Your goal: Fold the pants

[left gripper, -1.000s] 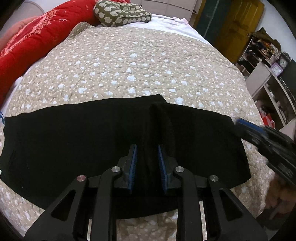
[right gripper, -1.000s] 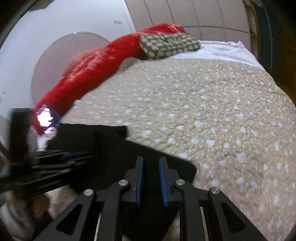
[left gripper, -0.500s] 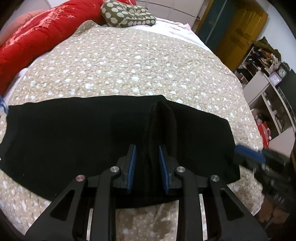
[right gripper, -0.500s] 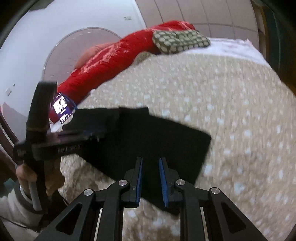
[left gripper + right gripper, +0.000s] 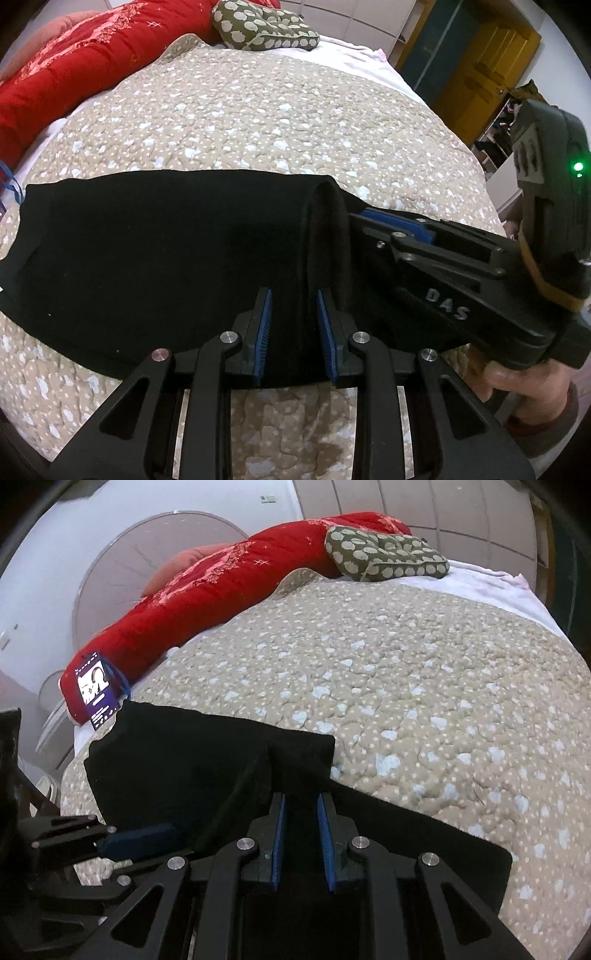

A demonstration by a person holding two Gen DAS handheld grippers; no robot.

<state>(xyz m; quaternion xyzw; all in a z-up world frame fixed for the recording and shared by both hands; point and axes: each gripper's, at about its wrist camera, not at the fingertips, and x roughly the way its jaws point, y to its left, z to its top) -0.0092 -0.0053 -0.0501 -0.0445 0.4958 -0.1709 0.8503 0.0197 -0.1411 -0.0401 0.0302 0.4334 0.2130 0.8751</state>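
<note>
Black pants lie flat across the near part of the bed, folded lengthwise. A raised ridge of fabric runs up from my left gripper, whose blue-padded jaws are shut on that fold at the near edge. My right gripper is shut on the pants' fabric too, and lifts a peak of cloth near the far edge. In the left wrist view the right gripper reaches in from the right over the pants. The left gripper also shows in the right wrist view.
The bed has a beige spotted quilt. A red duvet and a green patterned pillow lie at the head. A lit phone rests by the duvet. Shelves and a yellow door stand at the right.
My right gripper has come in from the pants' right end to the middle, beside my left gripper, and now pinches a raised fold. The left gripper keeps its grip.
</note>
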